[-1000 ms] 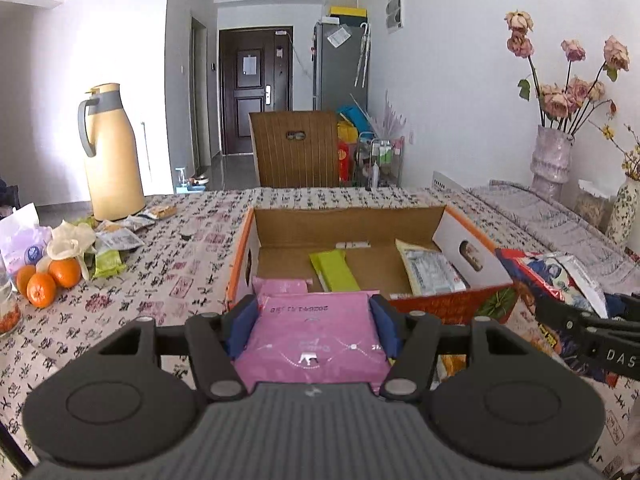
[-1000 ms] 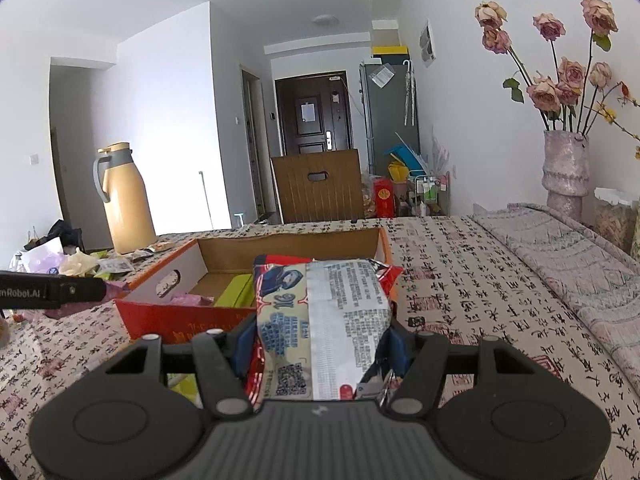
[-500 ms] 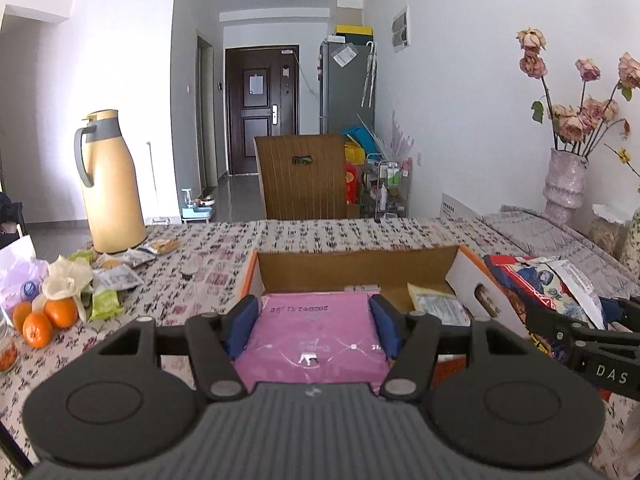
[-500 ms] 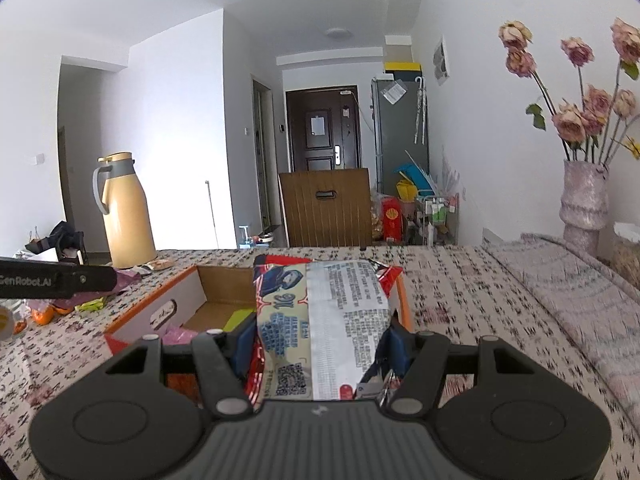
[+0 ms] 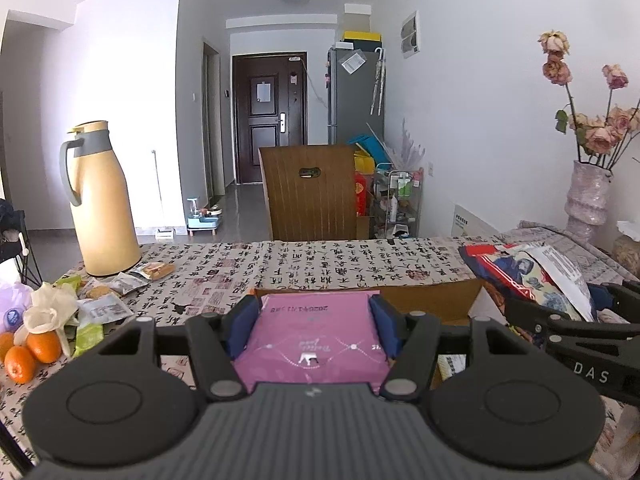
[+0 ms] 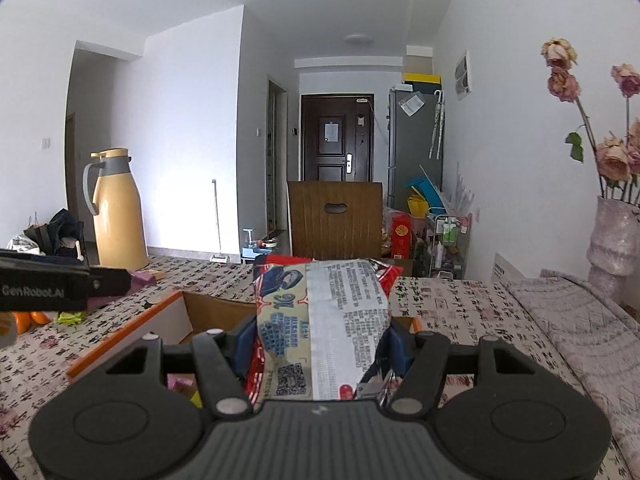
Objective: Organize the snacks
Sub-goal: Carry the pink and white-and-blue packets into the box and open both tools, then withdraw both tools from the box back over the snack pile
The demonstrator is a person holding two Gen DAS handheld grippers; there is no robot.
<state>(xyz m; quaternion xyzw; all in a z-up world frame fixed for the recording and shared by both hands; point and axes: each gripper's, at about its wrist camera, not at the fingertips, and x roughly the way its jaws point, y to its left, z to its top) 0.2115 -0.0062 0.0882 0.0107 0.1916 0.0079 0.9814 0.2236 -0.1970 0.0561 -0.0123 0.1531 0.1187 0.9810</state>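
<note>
My left gripper (image 5: 314, 326) is shut on a flat pink snack packet (image 5: 312, 340), its blue pads pressing both long edges. The packet hangs over the near part of an open cardboard box (image 5: 424, 304) with orange sides. My right gripper (image 6: 320, 338) is shut on a red, blue and white snack bag (image 6: 324, 320), held above the same box (image 6: 208, 312). In the left wrist view that bag (image 5: 532, 276) and the right gripper's black finger (image 5: 576, 328) show at the right edge. The left gripper's finger (image 6: 60, 284) shows at the left of the right wrist view.
A tan thermos jug (image 5: 102, 200) stands at the table's far left. Loose snack packets (image 5: 116, 284) and oranges (image 5: 28, 352) lie before it. A vase of dried roses (image 5: 588, 196) stands far right. A wooden chair back (image 5: 310, 192) rises behind the patterned tablecloth (image 5: 320, 260).
Both grippers have moved forward over the box and risen a little, still holding their packets. The box's inside, visible a second ago, is now mostly hidden beneath them.
</note>
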